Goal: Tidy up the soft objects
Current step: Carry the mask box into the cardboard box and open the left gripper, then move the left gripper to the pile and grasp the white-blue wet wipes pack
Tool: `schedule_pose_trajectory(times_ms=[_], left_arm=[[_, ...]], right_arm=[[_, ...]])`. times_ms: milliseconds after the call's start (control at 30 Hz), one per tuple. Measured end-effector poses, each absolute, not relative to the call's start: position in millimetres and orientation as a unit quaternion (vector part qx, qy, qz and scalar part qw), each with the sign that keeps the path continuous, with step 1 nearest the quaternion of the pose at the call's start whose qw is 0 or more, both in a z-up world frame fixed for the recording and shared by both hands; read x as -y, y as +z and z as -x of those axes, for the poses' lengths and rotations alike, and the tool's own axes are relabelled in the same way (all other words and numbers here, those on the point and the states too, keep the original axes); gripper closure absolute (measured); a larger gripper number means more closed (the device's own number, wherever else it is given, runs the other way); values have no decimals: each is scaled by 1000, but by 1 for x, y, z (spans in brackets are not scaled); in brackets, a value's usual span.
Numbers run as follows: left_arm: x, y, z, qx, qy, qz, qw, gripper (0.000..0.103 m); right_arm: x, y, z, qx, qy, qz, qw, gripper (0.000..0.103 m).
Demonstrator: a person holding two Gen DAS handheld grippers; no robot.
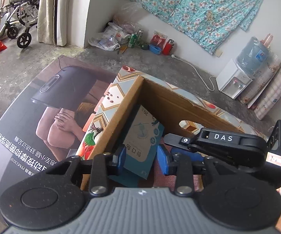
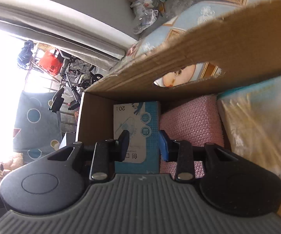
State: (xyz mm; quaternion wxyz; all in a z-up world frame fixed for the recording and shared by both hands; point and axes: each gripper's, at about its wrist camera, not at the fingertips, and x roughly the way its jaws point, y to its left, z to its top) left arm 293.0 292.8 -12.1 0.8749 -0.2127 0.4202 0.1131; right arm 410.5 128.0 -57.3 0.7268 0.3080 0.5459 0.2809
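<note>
- The blue-and-white packet point(image 2: 138, 120) stands in the cardboard box point(image 2: 179, 58); its lower part is hidden behind the right tool point(image 2: 144, 142), and its print is too small to read.
- The pink textured pad point(image 2: 195, 124) is partly hidden at its bottom.
- The yellowish wrapped pack point(image 2: 257, 128) is blurred and cut off by the right edge.
- The left tool point(image 1: 141, 160) hides the box floor.

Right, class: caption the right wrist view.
Right tool hangs open over a blue packet and pink sponge inside the cardboard box.

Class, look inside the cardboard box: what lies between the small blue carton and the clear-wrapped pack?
A pink dotted foam pad lies between the small blue carton and the clear-wrapped pack, in the right wrist view.
</note>
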Motion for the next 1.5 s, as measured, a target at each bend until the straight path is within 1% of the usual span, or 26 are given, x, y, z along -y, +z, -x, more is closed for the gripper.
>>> schedule_pose_trajectory(times_ms=[100,233,333,533,767,867,1000,1333,1433,1500], left_arm=[[-288,-6,-288,-413,105,212,879,60],[-279,6,-270,-407,99,215,882,60],[-269,15,-254,-402,86,219,885,60],[-240,32,-218,-393,42,223,891,60],[-177,46,-177,-386,-32,195,901,58],[-141,48,-164,-382,-74,185,902,56],[-94,48,-151,-375,-129,168,903,54],[22,44,-138,-371,-210,125,896,53],[49,38,-141,-368,-209,118,898,51],[66,34,-147,-370,-211,122,897,51]], right_arm=[[-123,-41,-406,-531,283,-304,738,70],[-108,-18,-401,-514,291,-294,751,70],[-94,6,-381,-497,304,-276,765,70],[-34,42,-318,-457,307,-258,794,69],[56,49,-225,-418,279,-263,823,68],[95,51,-187,-397,256,-257,843,61],[148,56,-139,-364,207,-238,876,55],[271,58,-68,-319,115,-242,909,51],[303,61,-58,-308,109,-238,915,47],[318,64,-56,-303,104,-235,918,42]])
